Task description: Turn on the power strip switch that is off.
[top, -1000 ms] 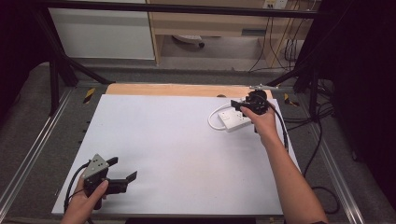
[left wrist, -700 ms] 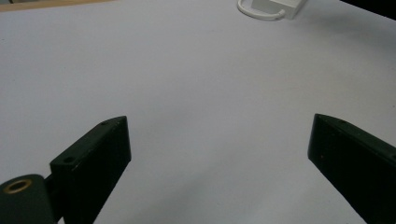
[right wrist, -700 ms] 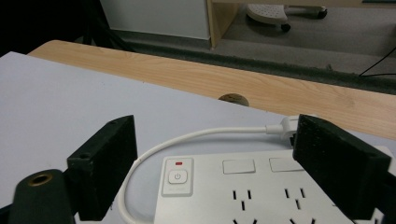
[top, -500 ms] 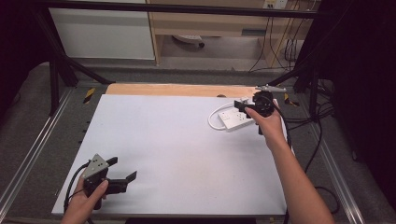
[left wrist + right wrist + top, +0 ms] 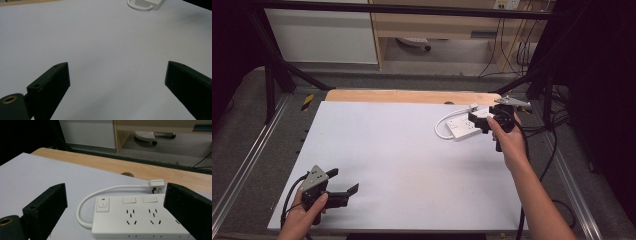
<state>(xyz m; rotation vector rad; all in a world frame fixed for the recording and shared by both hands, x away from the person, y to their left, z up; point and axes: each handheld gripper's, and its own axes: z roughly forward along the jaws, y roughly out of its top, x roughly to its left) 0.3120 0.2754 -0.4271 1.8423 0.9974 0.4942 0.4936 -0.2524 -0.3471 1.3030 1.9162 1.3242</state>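
Note:
A white power strip [image 5: 463,125] lies at the far right of the white table top [image 5: 402,150], its short cord looping to a plug [image 5: 473,106]. My right gripper [image 5: 477,120] hovers over the strip's right end, open, its jaws standing wide either side of the strip [image 5: 140,216] in the right gripper view, where the plug [image 5: 156,185] rests behind. My left gripper [image 5: 346,184] sits low at the near left corner, open and empty. In the left gripper view, the strip [image 5: 147,3] shows at the top edge.
A wooden strip [image 5: 412,96] borders the table's far edge. Metal rails [image 5: 247,165] run along both sides. Black cables [image 5: 552,130] hang off the right side. Beyond the table stand a white cabinet [image 5: 322,35] and a wooden desk [image 5: 462,25].
My right gripper has drifted a little right and toward the far edge over the power strip. The left gripper has stayed put.

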